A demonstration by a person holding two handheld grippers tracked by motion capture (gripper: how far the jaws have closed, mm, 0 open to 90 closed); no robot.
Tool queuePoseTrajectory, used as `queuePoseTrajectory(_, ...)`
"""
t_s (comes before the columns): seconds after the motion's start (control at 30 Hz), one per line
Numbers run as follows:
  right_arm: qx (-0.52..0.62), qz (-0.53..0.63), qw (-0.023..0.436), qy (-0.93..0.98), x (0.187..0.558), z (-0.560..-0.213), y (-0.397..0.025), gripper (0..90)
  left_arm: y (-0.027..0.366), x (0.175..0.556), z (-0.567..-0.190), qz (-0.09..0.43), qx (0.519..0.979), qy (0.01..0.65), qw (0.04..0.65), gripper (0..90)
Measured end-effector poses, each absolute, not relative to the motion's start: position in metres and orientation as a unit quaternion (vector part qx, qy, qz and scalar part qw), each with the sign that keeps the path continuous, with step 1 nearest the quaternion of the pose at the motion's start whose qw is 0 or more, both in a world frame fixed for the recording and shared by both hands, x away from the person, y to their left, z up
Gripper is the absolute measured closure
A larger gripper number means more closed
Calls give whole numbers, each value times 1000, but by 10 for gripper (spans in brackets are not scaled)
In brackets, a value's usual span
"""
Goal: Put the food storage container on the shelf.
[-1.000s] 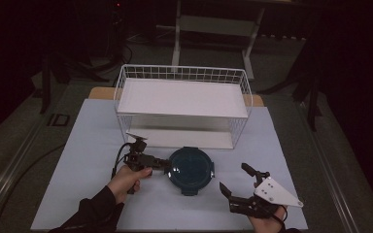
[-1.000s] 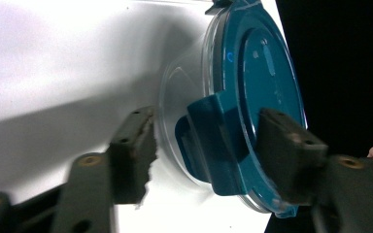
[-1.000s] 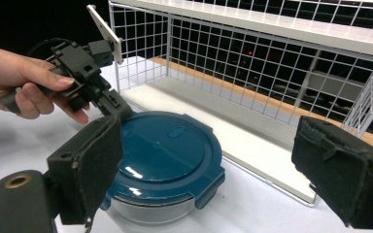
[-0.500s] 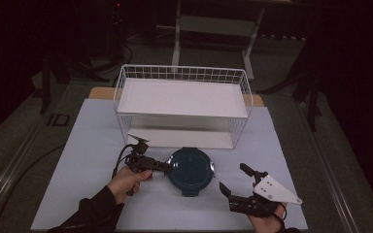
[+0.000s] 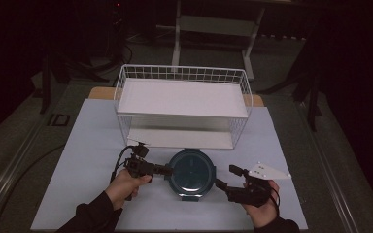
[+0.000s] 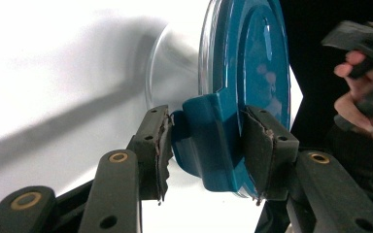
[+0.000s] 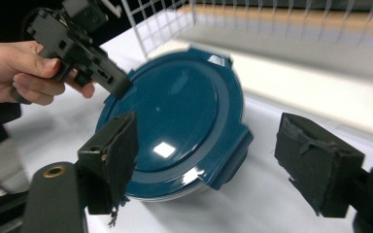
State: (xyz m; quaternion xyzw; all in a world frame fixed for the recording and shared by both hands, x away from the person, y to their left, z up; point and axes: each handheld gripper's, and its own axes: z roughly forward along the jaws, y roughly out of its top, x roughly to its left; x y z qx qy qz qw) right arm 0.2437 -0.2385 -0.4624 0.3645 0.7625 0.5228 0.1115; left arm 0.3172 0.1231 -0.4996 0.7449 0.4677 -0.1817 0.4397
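Observation:
A round container with a teal snap lid (image 5: 192, 172) (image 7: 175, 107) lies on the white table just in front of the wire basket. My left gripper (image 5: 169, 170) (image 6: 206, 145) reaches its left rim. Both pads (image 6: 161, 145) press a teal latch tab (image 6: 209, 141) of the lid, so it is shut on that tab. My right gripper (image 5: 226, 176) (image 7: 213, 158) sits at the container's right front, jaws wide open and empty, with the lid's near edge between them but untouched. A grey three-cornered plate (image 5: 269, 171) tops it.
A white wire basket (image 5: 182, 73) holding a white shelf board stands right behind the container. The white table (image 5: 87, 145) has bare room to the left and right. Dark floor and stand legs surround the table.
My left gripper has edged right onto the lid's tab. The right gripper has moved slightly up and left, closer to the container. The container has stayed put.

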Motion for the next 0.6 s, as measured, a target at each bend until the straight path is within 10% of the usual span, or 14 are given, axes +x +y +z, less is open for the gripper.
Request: queuePoseTrajectory(0.6,426,507,-65,746,278,-494,-243,463,124,299,-494,-147,771,422,454,572)
